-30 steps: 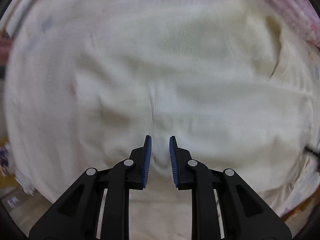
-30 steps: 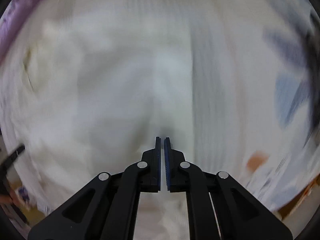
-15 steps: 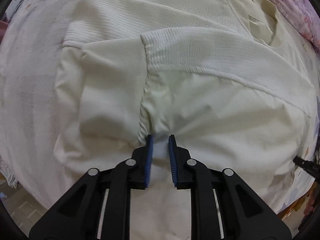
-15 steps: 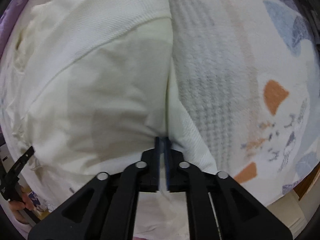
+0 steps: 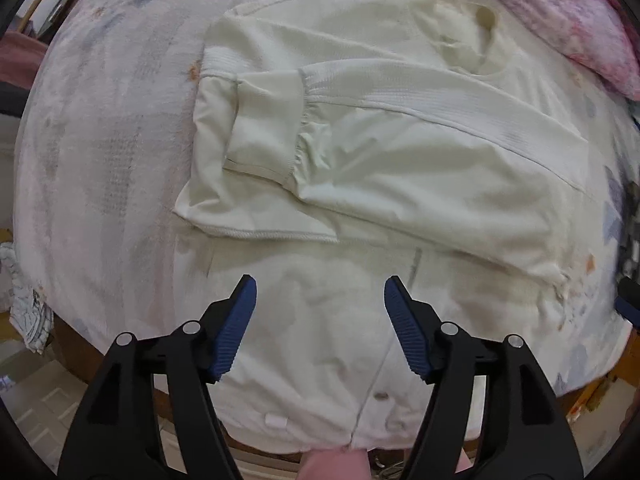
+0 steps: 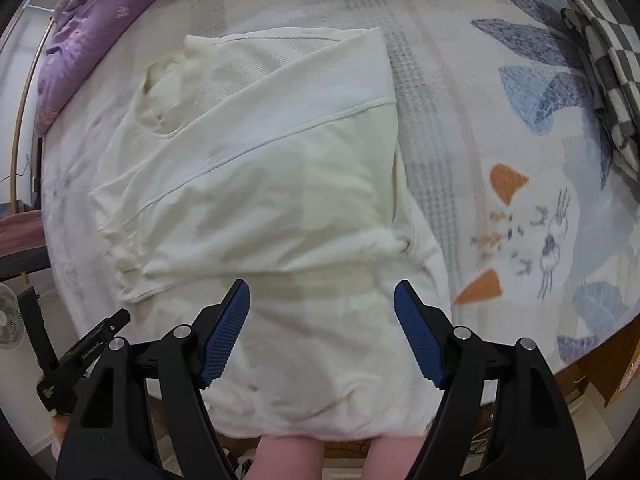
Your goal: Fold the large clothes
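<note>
Left hand-held gripper (image 5: pixel 320 292) spread wide above the bed, jaws just opened, nothing between the blue pads, only bedspread (image 5: pixel 100 152) below. Right hand-held gripper (image 6: pixel 322 298) likewise spread wide, jaws just opened, empty, hanging over the near part of the cream garment (image 6: pixel 260 168). Cream garment lying flat on the bed, partly folded: one sleeve (image 5: pixel 440 120) laid slantwise across the body, its ribbed cuff (image 5: pixel 308 92) resting near the middle of the chest, neckline (image 5: pixel 468 36) towards the far side next to a pink flowered quilt (image 5: pixel 568 12). Hem edge (image 5: pixel 264 234) turned toward the camera in the left wrist view. Purple pillow (image 6: pixel 80 36) at the far left corner in the right wrist view, black-and-white checked cloth (image 6: pixel 600 52) at the far right edge. Bedspread printed with blue and orange shapes (image 6: pixel 508 180) just beside the garment. Pink-clad legs (image 6: pixel 296 458) at the near edge of the bed. Tip of the other tool (image 6: pixel 92 340) visible low on the left of the right wrist view.
</note>
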`<state>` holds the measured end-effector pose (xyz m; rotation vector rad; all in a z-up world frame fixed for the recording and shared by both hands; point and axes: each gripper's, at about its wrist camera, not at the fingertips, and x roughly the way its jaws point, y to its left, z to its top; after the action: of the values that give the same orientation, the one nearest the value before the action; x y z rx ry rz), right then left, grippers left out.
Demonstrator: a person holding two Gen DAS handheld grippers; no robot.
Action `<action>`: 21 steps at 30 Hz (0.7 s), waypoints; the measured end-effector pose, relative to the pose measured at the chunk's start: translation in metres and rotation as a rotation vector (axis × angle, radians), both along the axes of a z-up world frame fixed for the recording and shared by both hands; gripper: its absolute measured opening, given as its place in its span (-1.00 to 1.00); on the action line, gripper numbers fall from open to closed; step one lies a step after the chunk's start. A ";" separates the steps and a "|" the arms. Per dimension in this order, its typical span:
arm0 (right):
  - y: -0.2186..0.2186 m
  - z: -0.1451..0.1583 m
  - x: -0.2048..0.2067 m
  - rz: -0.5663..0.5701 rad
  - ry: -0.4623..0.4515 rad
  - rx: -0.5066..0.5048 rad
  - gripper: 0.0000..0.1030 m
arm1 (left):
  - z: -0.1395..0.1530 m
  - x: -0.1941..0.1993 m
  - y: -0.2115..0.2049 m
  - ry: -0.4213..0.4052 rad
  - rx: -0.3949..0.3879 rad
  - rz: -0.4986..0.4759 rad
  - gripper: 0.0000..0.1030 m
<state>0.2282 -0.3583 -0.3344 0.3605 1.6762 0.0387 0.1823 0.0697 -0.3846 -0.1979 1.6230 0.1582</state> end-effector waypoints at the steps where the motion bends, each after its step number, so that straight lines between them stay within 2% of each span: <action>1: 0.024 -0.002 0.006 0.006 0.005 -0.003 0.46 | 0.009 -0.008 0.000 -0.003 -0.010 -0.007 0.36; 2: 0.029 0.002 0.003 0.015 0.009 -0.011 0.47 | 0.017 -0.011 -0.003 -0.003 -0.013 -0.021 0.38; 4: 0.037 0.013 -0.007 0.016 0.014 -0.031 0.49 | 0.014 -0.014 -0.004 -0.010 -0.011 -0.042 0.38; 6: 0.059 0.022 -0.016 0.013 0.016 -0.037 0.53 | 0.028 -0.024 -0.001 -0.018 -0.030 -0.056 0.38; 10: 0.070 0.050 -0.034 0.004 -0.007 -0.079 0.70 | 0.053 -0.039 -0.004 -0.048 -0.032 -0.116 0.38; 14: 0.075 0.076 -0.054 -0.027 -0.027 -0.100 0.70 | 0.072 -0.054 0.000 -0.072 -0.069 -0.139 0.38; 21: 0.096 0.105 -0.073 -0.020 -0.056 -0.090 0.71 | 0.115 -0.061 0.004 -0.139 -0.054 -0.179 0.38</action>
<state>0.1554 -0.2622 -0.2291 0.3053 1.6134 -0.0410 0.1211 0.0738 -0.2697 -0.1019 1.4987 -0.0367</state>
